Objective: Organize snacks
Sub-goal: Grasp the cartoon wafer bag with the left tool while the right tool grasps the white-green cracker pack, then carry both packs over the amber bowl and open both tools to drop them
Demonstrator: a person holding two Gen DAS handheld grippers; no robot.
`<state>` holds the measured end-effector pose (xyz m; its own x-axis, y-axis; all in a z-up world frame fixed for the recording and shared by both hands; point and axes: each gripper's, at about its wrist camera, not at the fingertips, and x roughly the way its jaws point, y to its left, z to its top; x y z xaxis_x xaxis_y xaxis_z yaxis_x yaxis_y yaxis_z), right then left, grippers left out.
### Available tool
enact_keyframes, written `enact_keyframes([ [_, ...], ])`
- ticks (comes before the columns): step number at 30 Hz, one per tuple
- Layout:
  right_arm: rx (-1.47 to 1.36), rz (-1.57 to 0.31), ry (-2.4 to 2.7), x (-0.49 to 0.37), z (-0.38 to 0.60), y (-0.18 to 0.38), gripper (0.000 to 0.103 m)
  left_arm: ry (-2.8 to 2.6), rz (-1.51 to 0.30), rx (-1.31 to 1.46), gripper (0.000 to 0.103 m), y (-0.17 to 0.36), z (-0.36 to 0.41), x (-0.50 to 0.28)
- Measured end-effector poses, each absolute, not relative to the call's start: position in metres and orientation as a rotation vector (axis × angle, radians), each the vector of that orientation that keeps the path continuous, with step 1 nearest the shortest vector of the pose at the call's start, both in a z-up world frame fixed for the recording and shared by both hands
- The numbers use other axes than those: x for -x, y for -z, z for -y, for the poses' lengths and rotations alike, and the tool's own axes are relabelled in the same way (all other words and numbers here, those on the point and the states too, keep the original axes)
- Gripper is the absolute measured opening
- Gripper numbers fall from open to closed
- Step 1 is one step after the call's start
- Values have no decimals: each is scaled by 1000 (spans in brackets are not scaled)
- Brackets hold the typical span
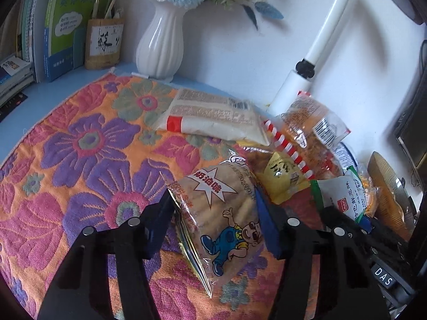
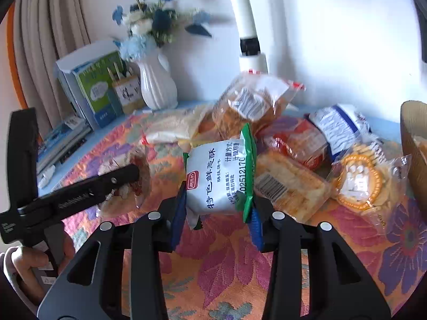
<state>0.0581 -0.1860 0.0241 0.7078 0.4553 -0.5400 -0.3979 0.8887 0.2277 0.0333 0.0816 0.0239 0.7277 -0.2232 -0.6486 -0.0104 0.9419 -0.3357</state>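
My left gripper (image 1: pixel 213 208) is shut on a clear biscuit packet (image 1: pixel 224 213) with a cartoon boy printed on it. The packet stands tilted over the floral cloth (image 1: pixel 80 160). My right gripper (image 2: pixel 217 205) is shut on a white packet with green ends (image 2: pixel 218 178), pinched at its lower edge and held upright. That same packet (image 1: pixel 344 194) shows at the right of the left wrist view. The right wrist view has the left gripper (image 2: pixel 125 176) at far left, with the biscuit packet (image 2: pixel 141 184) at its tip.
A pile of snack packets lies behind: a long white one (image 1: pixel 213 114), an orange one with a striped edge (image 1: pixel 307 128), a yellow one (image 1: pixel 283 178), a round-biscuit one (image 2: pixel 357 181). A woven basket (image 2: pixel 413 138) stands right. Vase (image 1: pixel 160 45), books (image 1: pixel 69 26) and lamp arm (image 1: pixel 320 40) line the wall.
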Motion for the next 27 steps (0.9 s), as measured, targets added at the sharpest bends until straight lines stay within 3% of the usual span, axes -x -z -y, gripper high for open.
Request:
enact_keyframes([
  [19,-249,-455,-420,-43,234,-59,41,146,-644,253,57,-37,-68,-19],
  [27,-325,-438,-340,-49,290,-95,41,247,-615,316,57,-82,-43,-19],
])
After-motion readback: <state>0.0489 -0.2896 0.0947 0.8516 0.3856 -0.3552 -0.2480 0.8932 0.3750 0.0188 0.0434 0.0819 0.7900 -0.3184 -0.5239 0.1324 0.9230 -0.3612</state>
